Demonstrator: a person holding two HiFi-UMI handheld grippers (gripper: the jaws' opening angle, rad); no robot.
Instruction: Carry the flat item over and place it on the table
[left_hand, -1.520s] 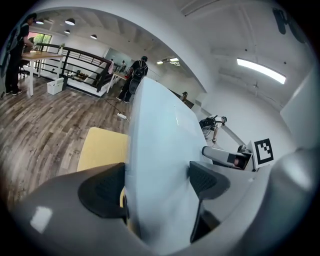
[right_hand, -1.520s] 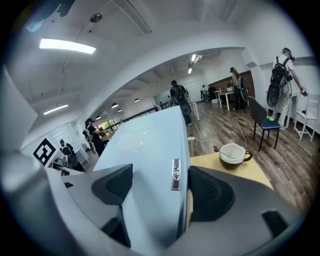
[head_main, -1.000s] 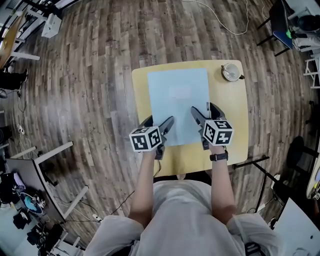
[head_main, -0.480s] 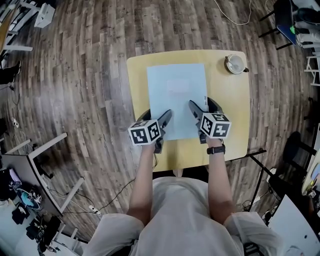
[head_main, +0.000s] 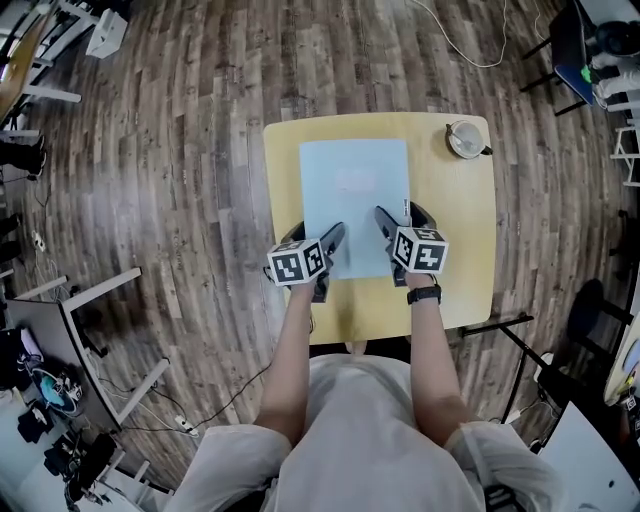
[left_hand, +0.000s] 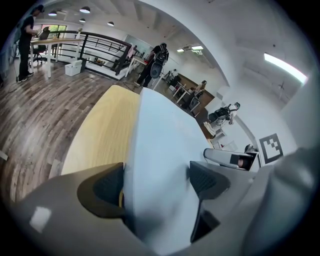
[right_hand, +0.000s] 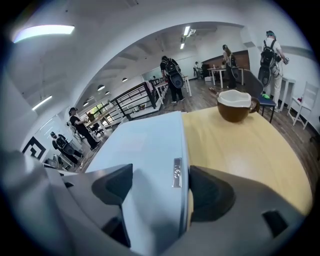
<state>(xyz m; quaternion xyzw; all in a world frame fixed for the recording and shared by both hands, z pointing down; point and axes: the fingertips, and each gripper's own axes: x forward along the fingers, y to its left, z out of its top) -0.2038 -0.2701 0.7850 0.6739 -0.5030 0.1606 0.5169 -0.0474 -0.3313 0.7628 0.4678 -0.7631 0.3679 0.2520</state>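
Wood-plank flooring is seen on all sides of a small yellow table (head_main: 455, 250); desks and standing people are noted in the far background of both gripper views.

- Pale blue flat item (head_main: 354, 190) is laid lengthwise down the middle of the table. It looks flat against the top, with yellow surface showing on every side.
- Brown cup (head_main: 464, 141) is set at the far right corner, well apart from the item.
- Left tool (head_main: 316, 240): jaws are held apart over the item's near left corner. In the left gripper view the outer jaw is placed past the left edge and the inner jaw over the sheet. Nothing is clamped.
- Right tool (head_main: 404, 220): jaws are likewise spread across the near right corner, beside a small metal tab (right_hand: 177, 172) on that edge. Nothing is clamped.

Progress, as judged: carrying and setting-down appear done, and the grip appears released. Only withdrawal of both tools is left. Whether the near edge is fully settled cannot be confirmed under the tools.
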